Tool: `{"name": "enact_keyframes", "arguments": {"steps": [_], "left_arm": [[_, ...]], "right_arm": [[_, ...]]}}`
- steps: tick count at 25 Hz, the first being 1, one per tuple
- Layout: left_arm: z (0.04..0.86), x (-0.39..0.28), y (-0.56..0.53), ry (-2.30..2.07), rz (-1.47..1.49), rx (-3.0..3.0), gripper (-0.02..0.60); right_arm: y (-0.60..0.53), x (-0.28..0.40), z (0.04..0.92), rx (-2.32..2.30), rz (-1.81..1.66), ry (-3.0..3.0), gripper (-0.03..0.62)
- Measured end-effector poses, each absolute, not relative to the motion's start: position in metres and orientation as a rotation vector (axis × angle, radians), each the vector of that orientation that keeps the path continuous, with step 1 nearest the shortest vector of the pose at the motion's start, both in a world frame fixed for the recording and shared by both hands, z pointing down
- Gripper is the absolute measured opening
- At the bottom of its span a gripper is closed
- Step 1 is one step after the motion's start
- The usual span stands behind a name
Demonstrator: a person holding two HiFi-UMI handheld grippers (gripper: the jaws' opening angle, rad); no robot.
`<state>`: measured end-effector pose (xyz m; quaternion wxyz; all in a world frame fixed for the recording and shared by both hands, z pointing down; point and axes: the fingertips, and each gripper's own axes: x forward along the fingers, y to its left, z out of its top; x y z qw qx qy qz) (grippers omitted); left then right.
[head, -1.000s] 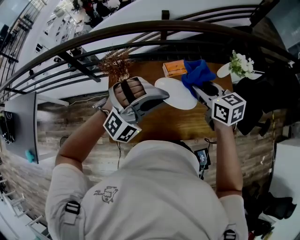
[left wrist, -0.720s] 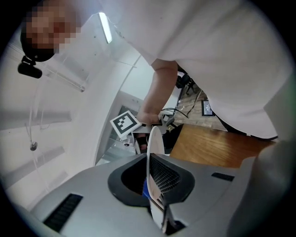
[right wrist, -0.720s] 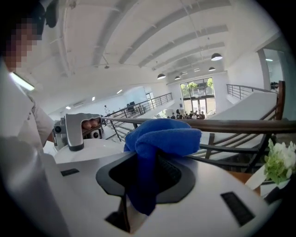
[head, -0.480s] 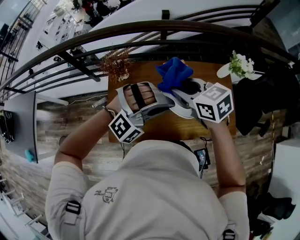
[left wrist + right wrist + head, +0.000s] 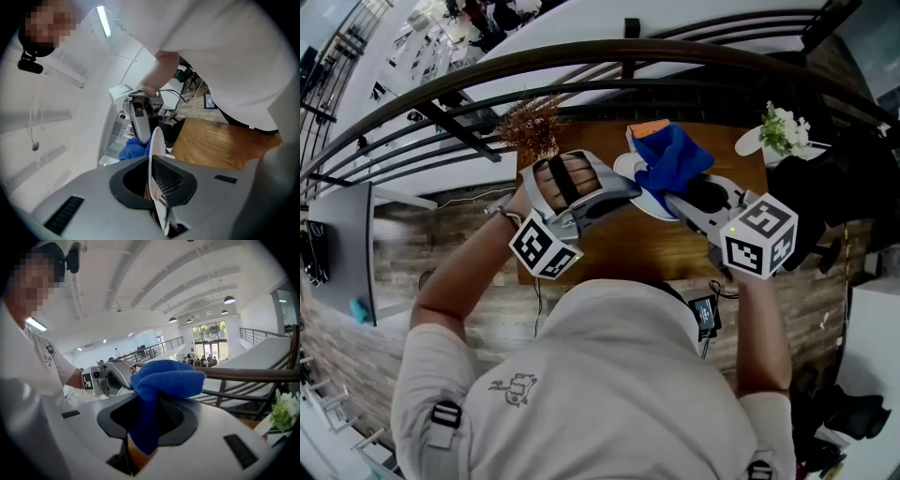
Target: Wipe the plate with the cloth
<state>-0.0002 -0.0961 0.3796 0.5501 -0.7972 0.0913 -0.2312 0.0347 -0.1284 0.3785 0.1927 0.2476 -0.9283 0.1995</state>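
The right claw has swept the cloth across the plate toward the bench's left edge and back. The cloth now hides most of the plate's face and part of the orange box.

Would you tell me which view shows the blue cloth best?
The right gripper view: the blue cloth fills it, clamped between the fingers. The head view shows it over the white plate; the left gripper view only a patch.

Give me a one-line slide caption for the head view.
Left gripper grips a round white plate by its rim while the right gripper holds a blue cloth over it.
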Motion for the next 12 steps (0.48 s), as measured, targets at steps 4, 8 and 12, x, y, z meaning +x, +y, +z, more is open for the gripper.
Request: {"name": "enact_keyframes", "arguments": {"steps": [4,8,12], "left_arm": [[0.373,-0.004,-0.092,0.203,-0.514,-1.871,0.018],[0.366,-0.005,-0.081,0.178,-0.482,-1.862,0.018],[0.361,0.0,-0.069,0.158,-0.454,-1.848,0.021]], "right_arm": [[-0.133,0.063,0.397,0.74,0.648,-2.569,0.117],[-0.144,0.079,0.422,0.758,0.692,-2.499,0.117],[-0.154,0.078,0.437,0.739,0.719,-2.468,0.117]]}}
